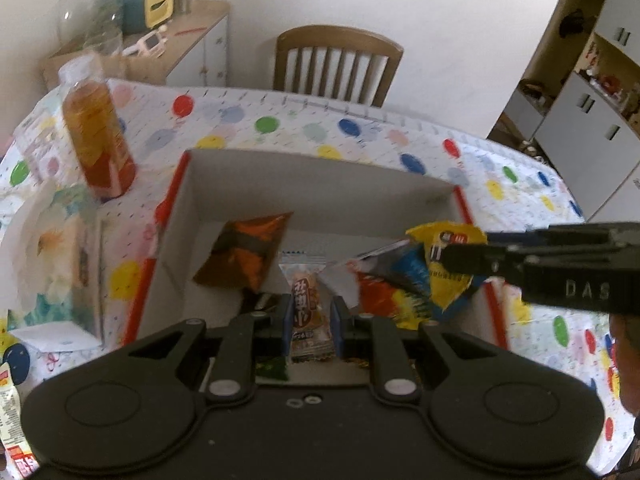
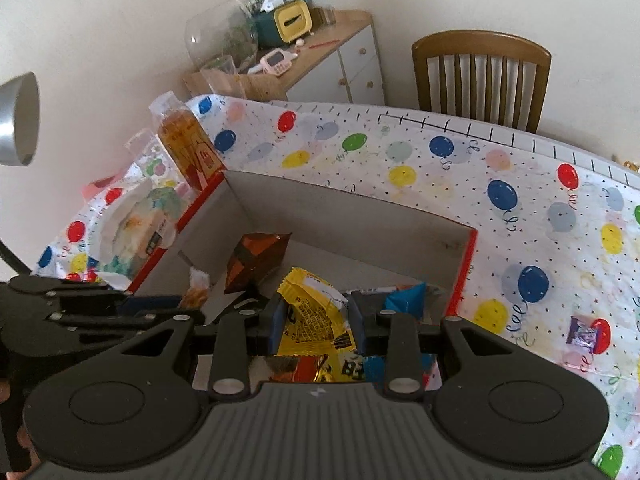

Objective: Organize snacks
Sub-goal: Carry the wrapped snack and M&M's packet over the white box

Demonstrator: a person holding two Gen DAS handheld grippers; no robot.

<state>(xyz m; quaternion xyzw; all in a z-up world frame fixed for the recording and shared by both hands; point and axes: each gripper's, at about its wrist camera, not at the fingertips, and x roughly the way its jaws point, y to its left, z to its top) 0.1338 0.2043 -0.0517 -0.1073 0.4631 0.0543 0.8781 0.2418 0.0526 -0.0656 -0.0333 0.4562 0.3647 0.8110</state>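
Snacks sit over the open box (image 1: 192, 200): we see the left claw (image 1: 311, 320) clenched on a brown-labelled packet (image 1: 310, 312), and the right claw (image 2: 316, 320) gripping a yellow packet (image 2: 316, 312). Ahead of both claws an orange packet (image 2: 252, 260) leans against the box's wall; a bottle (image 1: 98, 136) stands beyond, left.

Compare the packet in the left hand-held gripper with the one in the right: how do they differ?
The left hand-held gripper holds a small clear packet with a brown snack. The right hand-held gripper holds a larger, opaque yellow packet. The clear packet looks flat and the yellow packet crumpled. Both are gripped over the open box.
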